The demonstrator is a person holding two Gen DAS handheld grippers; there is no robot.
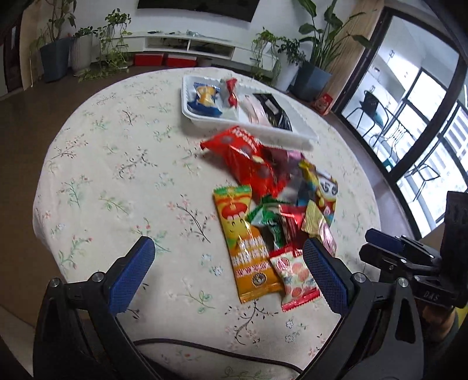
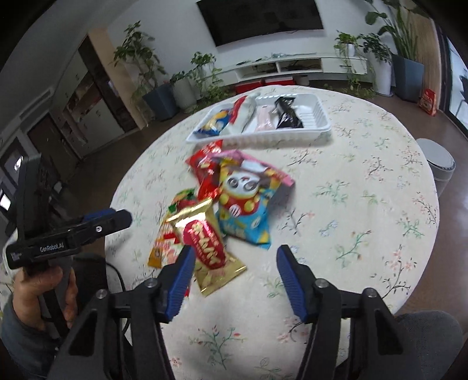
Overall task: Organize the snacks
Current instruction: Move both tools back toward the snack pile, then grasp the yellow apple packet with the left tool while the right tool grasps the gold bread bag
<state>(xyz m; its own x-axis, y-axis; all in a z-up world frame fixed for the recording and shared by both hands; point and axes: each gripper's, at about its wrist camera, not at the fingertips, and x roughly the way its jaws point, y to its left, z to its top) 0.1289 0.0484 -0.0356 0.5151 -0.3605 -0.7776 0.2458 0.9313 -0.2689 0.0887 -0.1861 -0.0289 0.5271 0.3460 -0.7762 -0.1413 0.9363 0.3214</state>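
Right wrist view shows the right gripper (image 2: 234, 263) with its jaws apart and empty, poised over the near edge of the snack pile (image 2: 231, 204) on the floral tablecloth (image 2: 365, 190). The left gripper (image 1: 228, 263) also stands wide and holds nothing. Four packets, as far as the blur allows, already lie in the white tray (image 2: 321, 122) beyond the pile. The step in hand looks like choosing the next packet; the gold-and-red packet (image 2: 207, 245) lies closest, calling for a descent and a squeeze.

We're seeing daylight coming thru big windows (image 1: 421, 122), potted plants (image 2: 146, 73) lining white wall w/ TV (image 2: 260, 20).
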